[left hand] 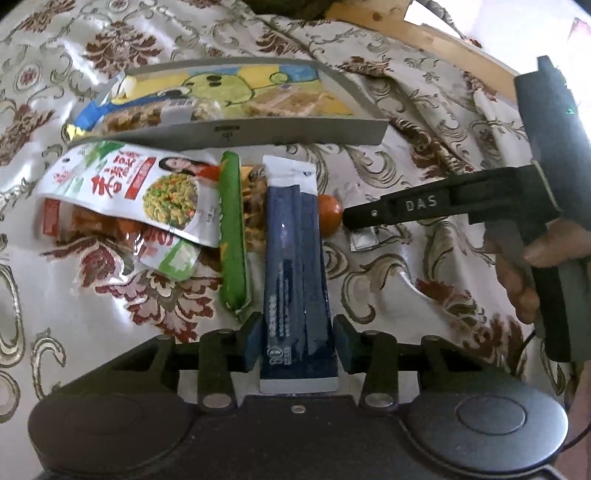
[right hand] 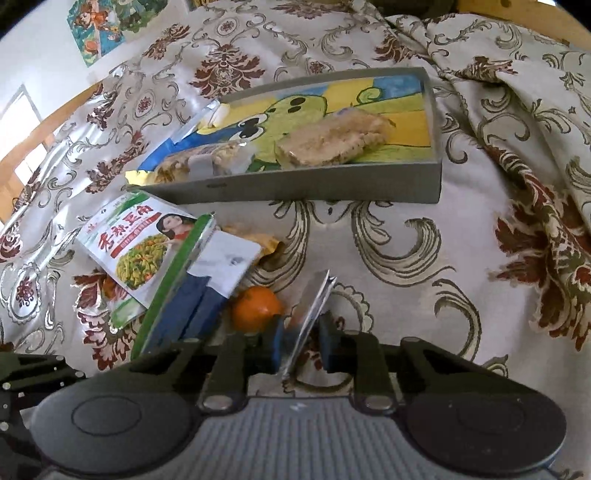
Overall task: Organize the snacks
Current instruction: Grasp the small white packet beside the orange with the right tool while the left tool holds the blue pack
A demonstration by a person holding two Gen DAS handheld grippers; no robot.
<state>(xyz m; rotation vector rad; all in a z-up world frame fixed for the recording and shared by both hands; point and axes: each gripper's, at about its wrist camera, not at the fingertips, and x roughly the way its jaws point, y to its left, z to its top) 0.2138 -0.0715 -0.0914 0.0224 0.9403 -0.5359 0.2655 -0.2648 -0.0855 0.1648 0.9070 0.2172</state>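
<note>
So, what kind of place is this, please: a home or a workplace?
Probably a home. The snacks lie on a floral damask cloth that is draped and creased like a table or bed cover, colourful pictures hang on the wall, and a grey tray holds a cartoon drawing.

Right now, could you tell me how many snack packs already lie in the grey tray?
2: a clear pack at its left end, a rice cake pack mid-right in the grey tray; none seem hidden.

The tablecloth point(right hand: 388, 236) is woven cloth with a soft sheen. The dark blue packet point(left hand: 295, 266) is glossy plastic film; the silver sachet point(right hand: 308, 310) looks like shiny foil. The grey tray point(right hand: 295, 188) is matt.
</note>
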